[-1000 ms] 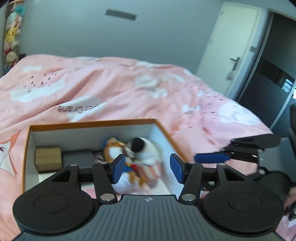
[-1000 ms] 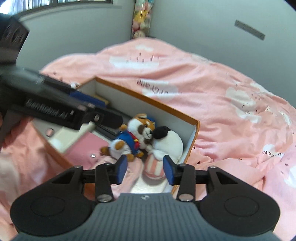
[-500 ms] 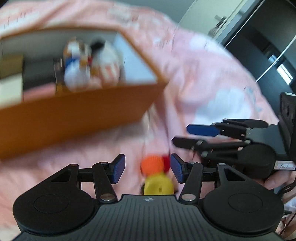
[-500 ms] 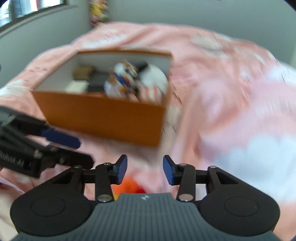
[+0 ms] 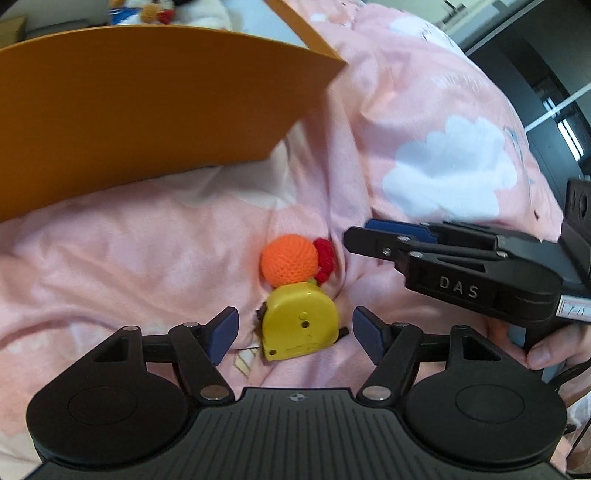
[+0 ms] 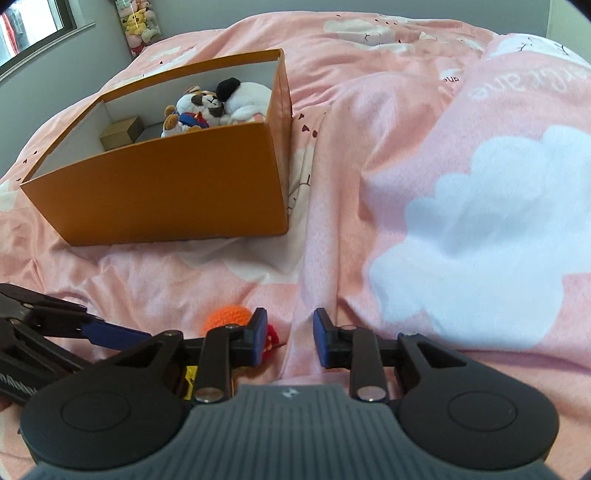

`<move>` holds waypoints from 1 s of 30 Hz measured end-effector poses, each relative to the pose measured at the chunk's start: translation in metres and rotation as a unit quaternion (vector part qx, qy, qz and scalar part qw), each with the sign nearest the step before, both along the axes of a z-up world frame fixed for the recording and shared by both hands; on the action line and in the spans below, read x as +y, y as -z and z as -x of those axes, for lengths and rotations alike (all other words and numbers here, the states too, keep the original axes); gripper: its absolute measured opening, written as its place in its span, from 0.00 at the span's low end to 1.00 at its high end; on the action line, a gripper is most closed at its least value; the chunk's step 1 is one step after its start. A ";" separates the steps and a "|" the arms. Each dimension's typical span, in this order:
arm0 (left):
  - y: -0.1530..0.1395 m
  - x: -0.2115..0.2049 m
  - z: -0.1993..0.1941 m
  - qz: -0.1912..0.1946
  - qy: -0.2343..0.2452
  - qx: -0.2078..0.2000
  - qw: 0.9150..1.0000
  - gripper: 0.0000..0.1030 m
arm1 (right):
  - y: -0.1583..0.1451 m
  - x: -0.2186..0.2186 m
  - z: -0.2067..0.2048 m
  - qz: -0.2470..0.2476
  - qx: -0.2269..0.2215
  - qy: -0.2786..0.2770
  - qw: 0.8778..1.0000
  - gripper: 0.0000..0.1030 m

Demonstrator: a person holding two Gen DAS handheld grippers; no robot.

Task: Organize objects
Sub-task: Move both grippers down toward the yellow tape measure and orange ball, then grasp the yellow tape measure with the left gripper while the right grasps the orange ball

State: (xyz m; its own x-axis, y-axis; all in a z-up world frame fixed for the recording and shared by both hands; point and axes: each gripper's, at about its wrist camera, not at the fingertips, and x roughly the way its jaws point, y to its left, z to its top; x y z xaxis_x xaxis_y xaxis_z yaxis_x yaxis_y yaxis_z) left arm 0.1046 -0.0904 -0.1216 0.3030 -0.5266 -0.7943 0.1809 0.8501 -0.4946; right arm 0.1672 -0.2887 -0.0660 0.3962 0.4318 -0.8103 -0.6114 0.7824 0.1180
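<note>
A yellow tape measure [image 5: 299, 325] lies on the pink duvet, between the fingertips of my open left gripper [image 5: 295, 334]. An orange crocheted ball [image 5: 289, 261] with a red knitted piece [image 5: 325, 258] lies just beyond it. My right gripper [image 6: 288, 341] is open and empty, just right of the orange ball [image 6: 226, 316]; it shows in the left wrist view [image 5: 391, 236] beside the ball. An orange box [image 6: 177, 192] holds two plush toys [image 6: 218, 103] and a small brown carton [image 6: 120, 134].
The box's orange front wall [image 5: 140, 110] rises close behind the ball. The pink duvet [image 6: 461, 221] with white clouds spreads to the right. A window and a hanging row of plush toys [image 6: 138, 26] are at the far wall.
Both grippers have pulled back from over the box and dropped low in front of it. The tape measure and ball have come into view between the left fingers.
</note>
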 end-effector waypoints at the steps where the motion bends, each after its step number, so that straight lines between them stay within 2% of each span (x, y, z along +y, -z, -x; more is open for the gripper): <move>1: 0.001 -0.004 0.000 -0.006 0.006 -0.002 1.000 0.80 | 0.001 0.001 -0.001 -0.001 0.002 0.001 1.000 0.29; 8: 0.015 -0.024 -0.005 -0.035 0.015 0.006 0.999 0.80 | 0.005 -0.002 -0.004 -0.009 0.012 0.006 1.000 0.29; 11: 0.019 -0.027 -0.006 -0.047 0.015 0.010 0.999 0.76 | 0.006 -0.001 -0.004 -0.010 0.012 0.004 1.000 0.29; 13: 0.021 -0.024 -0.006 -0.043 0.008 0.017 0.999 0.67 | 0.005 0.000 -0.003 -0.011 0.011 -0.001 1.000 0.29; 15: 0.023 -0.020 -0.006 -0.030 0.002 0.022 0.999 0.65 | 0.005 0.002 -0.001 -0.012 0.009 -0.007 1.000 0.29; 18: 0.021 -0.018 -0.003 -0.030 -0.004 0.020 0.999 0.64 | 0.002 0.005 0.003 -0.018 0.004 -0.022 1.000 0.29; 26: 0.004 0.013 0.014 -0.048 -0.058 0.008 0.997 0.64 | -0.004 0.012 0.012 -0.042 -0.004 -0.070 0.997 0.30; 29: -0.002 0.030 0.014 -0.047 -0.091 0.003 0.995 0.64 | -0.003 0.015 0.012 -0.038 -0.002 -0.078 0.996 0.40; 30: -0.005 0.035 0.015 -0.049 -0.103 -0.001 0.993 0.64 | -0.003 0.016 0.013 -0.035 -0.004 -0.082 0.996 0.41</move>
